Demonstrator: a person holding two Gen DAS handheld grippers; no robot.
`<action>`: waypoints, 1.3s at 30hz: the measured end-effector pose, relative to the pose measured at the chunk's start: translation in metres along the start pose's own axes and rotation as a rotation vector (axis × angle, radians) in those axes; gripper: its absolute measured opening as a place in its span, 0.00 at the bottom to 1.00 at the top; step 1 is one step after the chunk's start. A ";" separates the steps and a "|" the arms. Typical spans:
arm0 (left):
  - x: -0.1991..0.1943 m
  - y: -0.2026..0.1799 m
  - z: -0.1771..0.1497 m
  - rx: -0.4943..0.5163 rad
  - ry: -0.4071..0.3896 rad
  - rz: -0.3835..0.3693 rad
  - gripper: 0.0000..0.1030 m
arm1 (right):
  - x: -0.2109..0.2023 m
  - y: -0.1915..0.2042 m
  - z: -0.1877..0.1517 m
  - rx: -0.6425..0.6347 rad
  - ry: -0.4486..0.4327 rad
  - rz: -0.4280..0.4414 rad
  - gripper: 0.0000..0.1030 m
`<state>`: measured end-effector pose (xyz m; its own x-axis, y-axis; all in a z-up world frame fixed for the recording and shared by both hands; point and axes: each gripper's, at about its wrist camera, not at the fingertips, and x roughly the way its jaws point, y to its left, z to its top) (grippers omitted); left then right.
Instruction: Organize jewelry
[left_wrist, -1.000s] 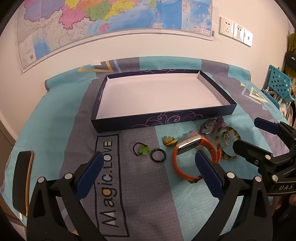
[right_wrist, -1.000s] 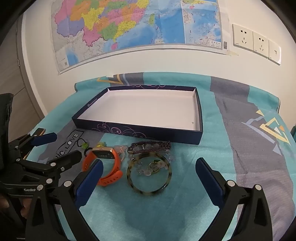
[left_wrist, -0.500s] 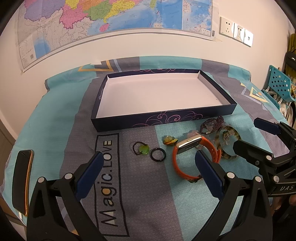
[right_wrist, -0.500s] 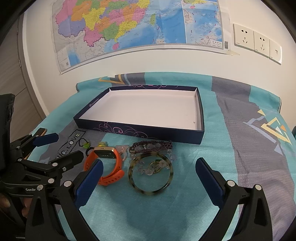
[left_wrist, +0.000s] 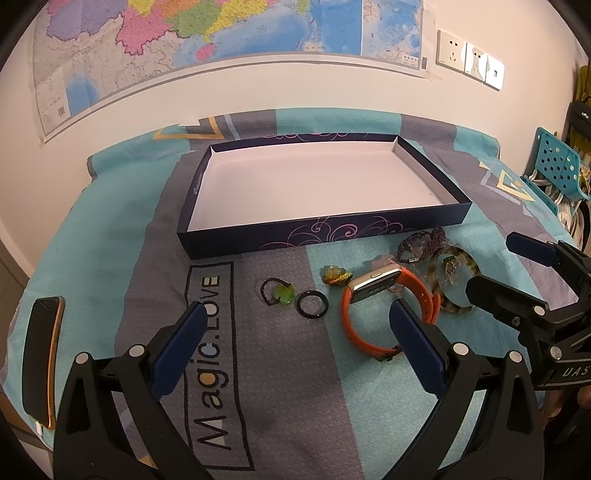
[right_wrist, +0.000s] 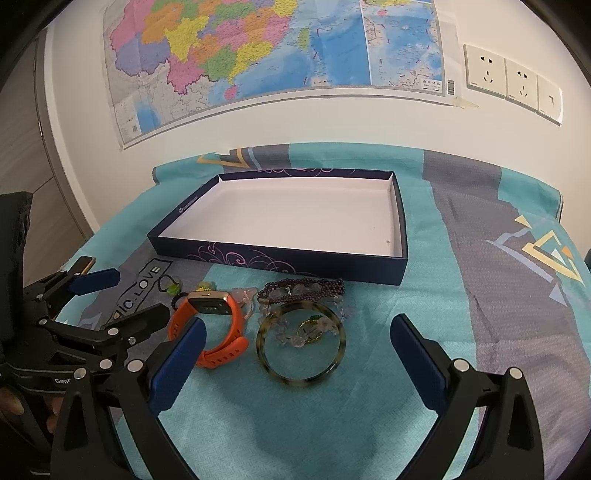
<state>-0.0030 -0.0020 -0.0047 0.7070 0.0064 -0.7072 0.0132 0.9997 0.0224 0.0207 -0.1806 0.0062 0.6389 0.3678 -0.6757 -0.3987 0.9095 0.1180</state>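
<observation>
A shallow navy box (left_wrist: 321, 236) with a white floor lies empty on the patterned cloth. In front of it lie a green stone on a dark loop (left_wrist: 282, 293), a black ring (left_wrist: 313, 304), a yellow-green charm (left_wrist: 334, 276) and an orange watch (left_wrist: 376, 284). Right of these are a purple bead bracelet (right_wrist: 301, 286) and a tortoiseshell bangle (right_wrist: 301, 373) with a clear bead string (right_wrist: 303, 332) inside. My left gripper (left_wrist: 298, 317) hovers open just short of the ring. My right gripper (right_wrist: 298, 332) is open in front of the bangle. Neither holds anything.
A phone (left_wrist: 38, 354) lies at the cloth's left edge. A blue perforated chair (left_wrist: 554, 162) stands off the right side. The wall with a map (right_wrist: 258, 48) and sockets (right_wrist: 509, 81) rises right behind the box. Each gripper shows in the other's view, left gripper (right_wrist: 125, 299), right gripper (left_wrist: 509, 269).
The right gripper's view has shifted very slightly. The jewellery, the box and the left gripper stay where they were.
</observation>
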 end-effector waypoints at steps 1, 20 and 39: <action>0.000 0.000 0.000 0.000 0.001 -0.001 0.94 | 0.000 0.000 0.000 0.000 0.002 0.000 0.94; 0.003 -0.002 -0.002 0.000 0.007 -0.007 0.94 | 0.001 -0.001 -0.001 0.005 0.014 0.008 0.94; 0.007 -0.005 -0.001 -0.004 0.029 -0.024 0.94 | 0.002 -0.003 -0.001 0.011 0.021 0.015 0.94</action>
<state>0.0011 -0.0064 -0.0102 0.6854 -0.0167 -0.7279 0.0272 0.9996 0.0026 0.0220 -0.1825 0.0035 0.6193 0.3773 -0.6886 -0.4006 0.9061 0.1362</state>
